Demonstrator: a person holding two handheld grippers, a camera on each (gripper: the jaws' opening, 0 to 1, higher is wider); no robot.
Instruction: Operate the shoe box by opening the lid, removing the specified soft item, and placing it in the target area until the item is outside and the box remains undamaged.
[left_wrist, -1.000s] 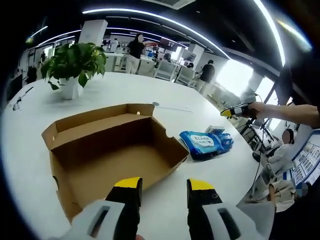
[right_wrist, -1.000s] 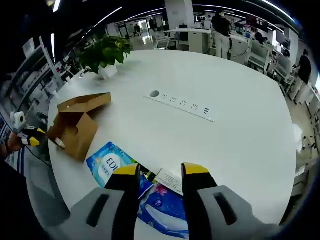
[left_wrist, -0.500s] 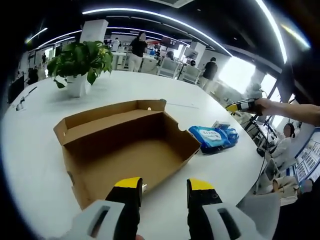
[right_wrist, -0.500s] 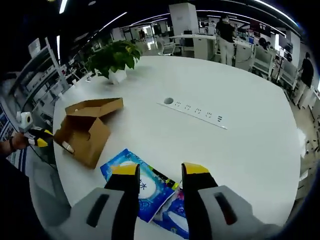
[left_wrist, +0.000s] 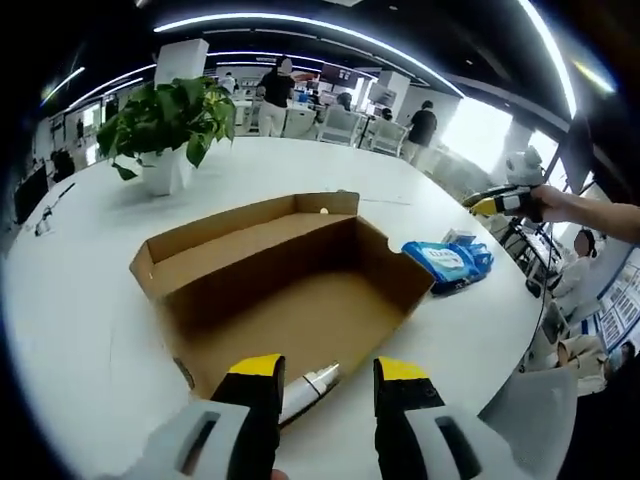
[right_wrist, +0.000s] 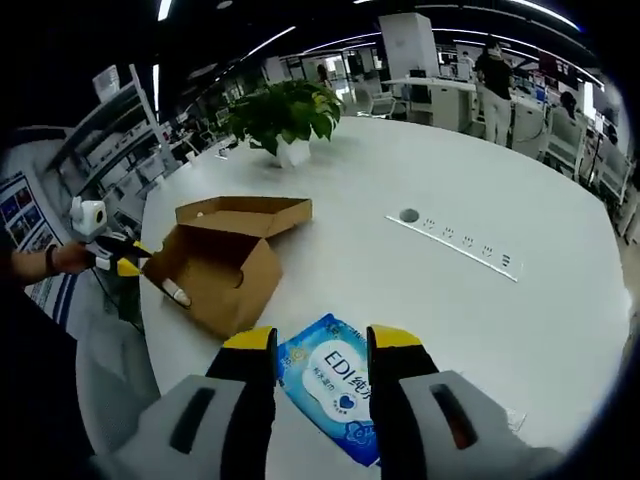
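The brown cardboard shoe box (left_wrist: 290, 290) lies open on the white table (left_wrist: 80, 300), its lid flap (left_wrist: 240, 235) hinged back on the far side; its inside looks bare. A small white tube-like thing (left_wrist: 305, 390) rests at its near edge. My left gripper (left_wrist: 328, 375) is open just in front of that edge. The blue soft pack of wipes (left_wrist: 448, 262) lies on the table right of the box. In the right gripper view the pack (right_wrist: 335, 380) sits below my open right gripper (right_wrist: 322, 345), apart from the box (right_wrist: 225, 270).
A potted plant (left_wrist: 165, 125) stands at the table's far left. A socket strip (right_wrist: 460, 245) and a round port (right_wrist: 408, 215) are set into the table. A hand holds the right gripper (left_wrist: 500, 203) beyond the pack. People and desks stand far behind.
My left gripper has come closer to the box's near edge, bringing the white tube-like thing between the jaws' view. My right gripper has drawn back over the blue pack, which stays on the table.
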